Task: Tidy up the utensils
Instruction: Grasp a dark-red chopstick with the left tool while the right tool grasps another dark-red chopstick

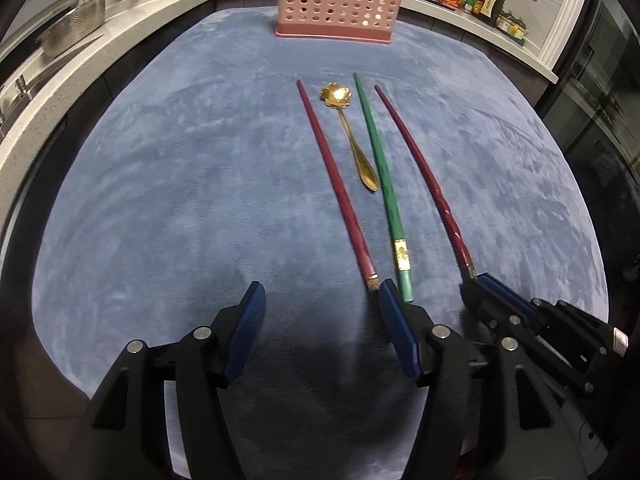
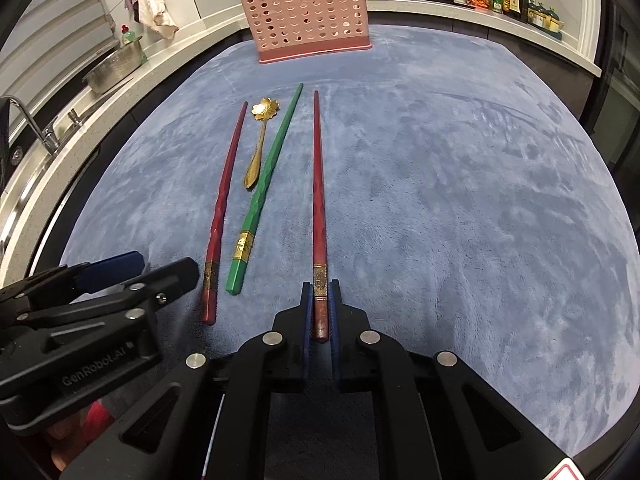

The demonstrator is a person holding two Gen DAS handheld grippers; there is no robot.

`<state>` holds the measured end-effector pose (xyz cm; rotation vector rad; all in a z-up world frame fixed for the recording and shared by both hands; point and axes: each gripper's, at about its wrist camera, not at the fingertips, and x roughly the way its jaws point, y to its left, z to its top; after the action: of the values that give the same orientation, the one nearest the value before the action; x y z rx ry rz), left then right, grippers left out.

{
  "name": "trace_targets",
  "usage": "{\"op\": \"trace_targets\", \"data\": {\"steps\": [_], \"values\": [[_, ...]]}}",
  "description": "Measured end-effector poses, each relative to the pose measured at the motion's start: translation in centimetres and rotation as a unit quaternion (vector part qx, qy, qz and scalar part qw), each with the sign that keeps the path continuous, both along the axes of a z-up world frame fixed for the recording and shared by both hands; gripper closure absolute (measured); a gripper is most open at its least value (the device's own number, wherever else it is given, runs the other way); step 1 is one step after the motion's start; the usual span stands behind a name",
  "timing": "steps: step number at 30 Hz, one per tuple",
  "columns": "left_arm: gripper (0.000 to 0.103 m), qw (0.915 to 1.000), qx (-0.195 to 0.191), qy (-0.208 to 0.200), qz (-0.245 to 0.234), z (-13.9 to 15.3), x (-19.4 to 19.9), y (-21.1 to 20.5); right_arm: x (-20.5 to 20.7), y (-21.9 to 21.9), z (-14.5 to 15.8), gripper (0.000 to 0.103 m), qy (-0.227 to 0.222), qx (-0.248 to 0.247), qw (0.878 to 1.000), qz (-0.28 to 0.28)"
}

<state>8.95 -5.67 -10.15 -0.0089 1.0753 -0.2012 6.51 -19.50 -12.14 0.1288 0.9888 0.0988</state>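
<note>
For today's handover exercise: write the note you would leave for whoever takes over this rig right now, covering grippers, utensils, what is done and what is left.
Right gripper: shut on the thick end of the right-hand red chopstick.
Left gripper: open, nothing between its pads, beside the end of the other red chopstick.
Green chopstick and gold spoon lie loose on the blue cloth.
Pink basket at the far edge already holds some utensils.
Left: all four pieces still go in.

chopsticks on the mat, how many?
3. Left red chopstick lies beside the gold spoon; green chopstick lies right of the spoon; right red chopstick is clamped in the right gripper. More stand in the pink basket.
</note>
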Motion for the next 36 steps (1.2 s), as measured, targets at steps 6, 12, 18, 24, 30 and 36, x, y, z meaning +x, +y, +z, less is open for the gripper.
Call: {"op": "trace_targets", "data": {"steps": [6,12,18,24,30,36], "values": [[0.047,1.0000,0.005,-0.001,-0.001,-0.4,0.6,-1.1,0.0,0.0,0.0,0.096,0.001,0.002,1.000,0.000],[0.049,0.9999,0.011,0.004,0.006,-1.0,0.9,-1.0,-0.1,-0.1,0.0,0.096,0.001,0.003,1.000,0.000],[0.052,0.9996,0.029,-0.006,0.001,-1.3,0.5,-1.3,-0.1,-0.1,-0.1,0.096,0.001,0.005,1.000,0.000],[0.067,0.9994,0.034,-0.011,0.001,-1.2,0.2,-1.1,-0.2,-0.1,-0.1,0.096,0.001,0.006,1.000,-0.001],[0.082,0.9994,0.033,-0.013,-0.002,-1.1,0.0,-1.0,-0.5,0.0,-0.2,0.096,0.002,0.007,1.000,-0.002],[0.096,0.9995,0.028,-0.010,-0.008,-1.0,-0.3,-0.8,-0.5,-0.1,-0.1,0.096,0.001,0.008,1.000,-0.002]]}}
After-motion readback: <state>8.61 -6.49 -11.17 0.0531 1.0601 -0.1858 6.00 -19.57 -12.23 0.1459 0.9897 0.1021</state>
